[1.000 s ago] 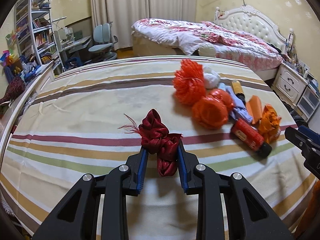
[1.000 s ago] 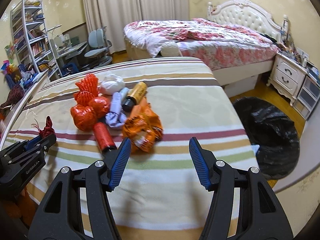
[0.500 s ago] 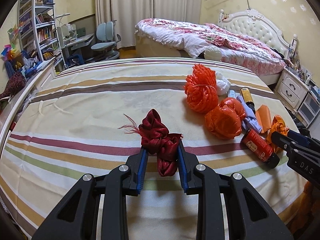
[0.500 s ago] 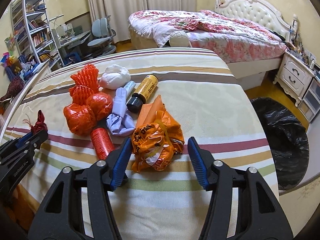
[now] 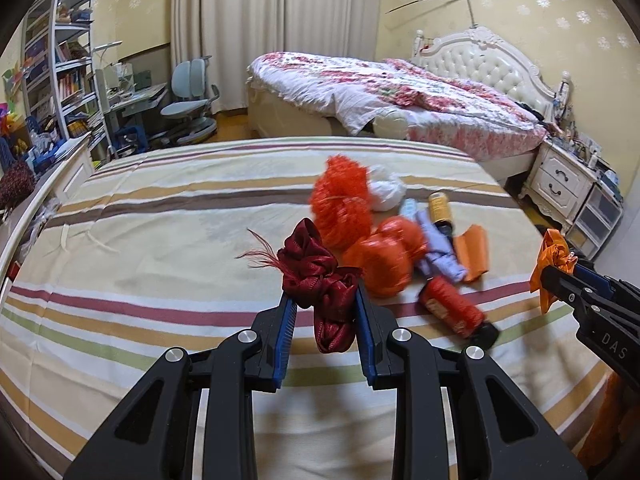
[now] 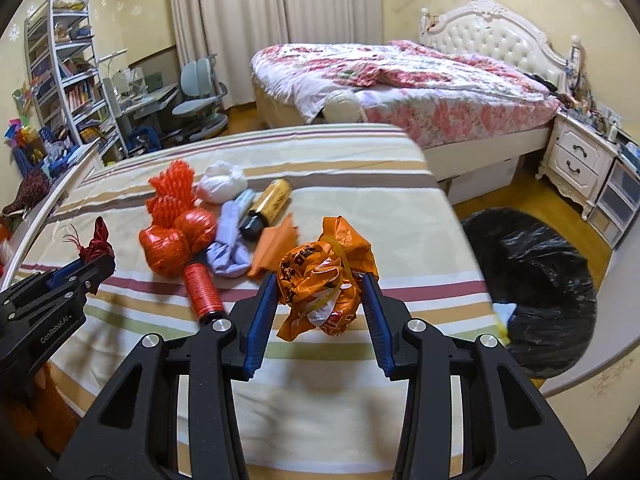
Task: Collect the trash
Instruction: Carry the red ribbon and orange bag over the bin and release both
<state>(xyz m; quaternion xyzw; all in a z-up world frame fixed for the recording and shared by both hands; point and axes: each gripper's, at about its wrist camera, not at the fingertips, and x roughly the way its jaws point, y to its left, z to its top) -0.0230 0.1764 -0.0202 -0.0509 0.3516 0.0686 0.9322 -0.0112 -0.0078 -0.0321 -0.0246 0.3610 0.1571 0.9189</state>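
Trash pickup underway: left gripper (image 5: 325,312) clamps red ribbon (image 5: 320,280); right gripper (image 6: 320,300), jaws just closing, grips orange bag (image 6: 324,276). Next: carry both to black bin bag (image 6: 532,276) at 3 o'clock.

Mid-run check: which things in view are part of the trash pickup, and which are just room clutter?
Job:
- dark red fabric scrap, held by left gripper
- orange plastic bag, jaws of right gripper just closing on it
- orange mesh nets, red can, gold bottle, white wad, lilac cloth on striped bed
- black trash bag

Lying about:
- floral bed
- bookshelf
- desk chair
- nightstand
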